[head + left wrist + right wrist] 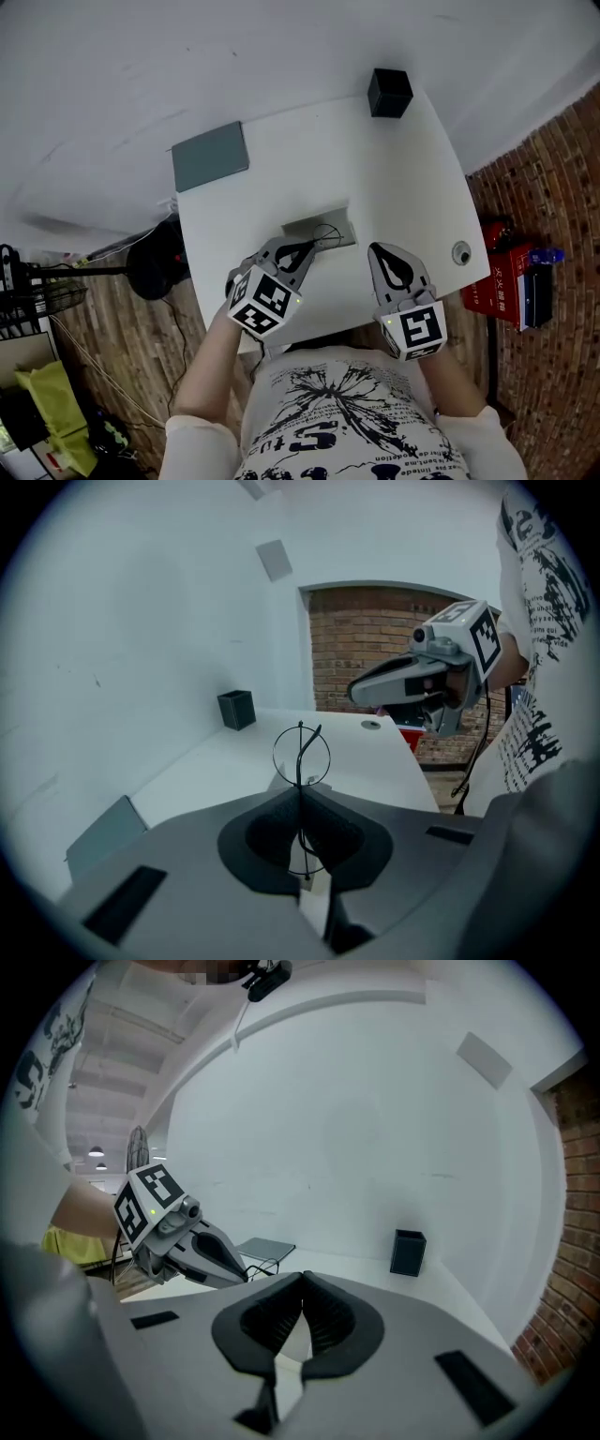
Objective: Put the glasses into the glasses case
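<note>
Two jobs look left to do, because the glasses (327, 235) are not in their case yet. The picking up is done. The left gripper (311, 246) has its fingers (265, 834) pressed tight on the thin wire frame, and one round lens ring sticks up past the tips. The glasses hang low over the tabletop (394, 178), near its middle toward 6 o'clock.

Just past them, at about 12 o'clock from the left fingers, lies a small flat gray box (300, 226). I think this is the glasses case, but I cannot tell if it is open or shut. So the glasses may need to go down into it, and a lid may need moving.

The right gripper (377, 248) waits at 3 o'clock from the glasses. Its ribbed black fingers (330, 1321) are pressed together with nothing between them.

The glasses are skinny, dark and bendy-looking wire. The tabletop is smooth and white. A flat gray slab (211, 155) sits at 10 o'clock, and a small black open box (389, 92) at 1 o'clock.
</note>
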Action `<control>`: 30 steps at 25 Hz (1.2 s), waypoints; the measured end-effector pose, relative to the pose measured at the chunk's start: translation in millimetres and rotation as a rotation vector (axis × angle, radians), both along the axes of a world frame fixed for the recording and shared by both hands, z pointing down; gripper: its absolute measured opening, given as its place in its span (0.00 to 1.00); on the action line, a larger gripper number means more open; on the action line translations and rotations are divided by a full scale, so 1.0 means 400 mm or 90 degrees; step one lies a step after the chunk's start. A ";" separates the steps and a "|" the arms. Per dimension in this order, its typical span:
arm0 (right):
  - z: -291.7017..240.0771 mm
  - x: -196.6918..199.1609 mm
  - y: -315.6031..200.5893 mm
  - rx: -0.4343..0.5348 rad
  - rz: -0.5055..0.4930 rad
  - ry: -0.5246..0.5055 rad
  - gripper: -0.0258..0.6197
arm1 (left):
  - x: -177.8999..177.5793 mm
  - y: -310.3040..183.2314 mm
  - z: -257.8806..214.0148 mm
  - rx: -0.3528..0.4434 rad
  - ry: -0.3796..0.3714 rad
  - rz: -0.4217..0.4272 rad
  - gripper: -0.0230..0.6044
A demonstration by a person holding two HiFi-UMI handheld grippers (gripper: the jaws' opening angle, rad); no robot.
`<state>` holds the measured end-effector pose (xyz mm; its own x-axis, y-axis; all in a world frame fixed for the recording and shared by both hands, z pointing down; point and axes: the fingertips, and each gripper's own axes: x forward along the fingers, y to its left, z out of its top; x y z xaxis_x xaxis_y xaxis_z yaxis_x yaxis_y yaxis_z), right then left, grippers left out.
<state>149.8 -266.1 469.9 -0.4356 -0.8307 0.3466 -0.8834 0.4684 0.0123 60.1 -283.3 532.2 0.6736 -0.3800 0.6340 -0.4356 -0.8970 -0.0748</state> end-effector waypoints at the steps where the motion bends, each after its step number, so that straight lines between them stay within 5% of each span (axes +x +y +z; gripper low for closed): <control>1: 0.009 -0.001 -0.011 -0.005 0.001 0.001 0.06 | 0.001 -0.012 0.018 -0.006 -0.013 0.011 0.06; 13: 0.096 0.013 -0.070 -0.047 0.016 -0.004 0.06 | 0.043 -0.073 0.185 -0.035 -0.165 0.134 0.06; 30: 0.148 0.043 -0.064 -0.079 0.043 0.004 0.06 | 0.064 -0.070 0.300 -0.098 -0.265 0.158 0.06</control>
<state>167.2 -291.9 529.1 -0.3776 -0.8086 0.4511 -0.9132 0.4058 -0.0370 85.6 -311.2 652.3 0.4107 -0.1208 0.9038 -0.1692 -0.9841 -0.0546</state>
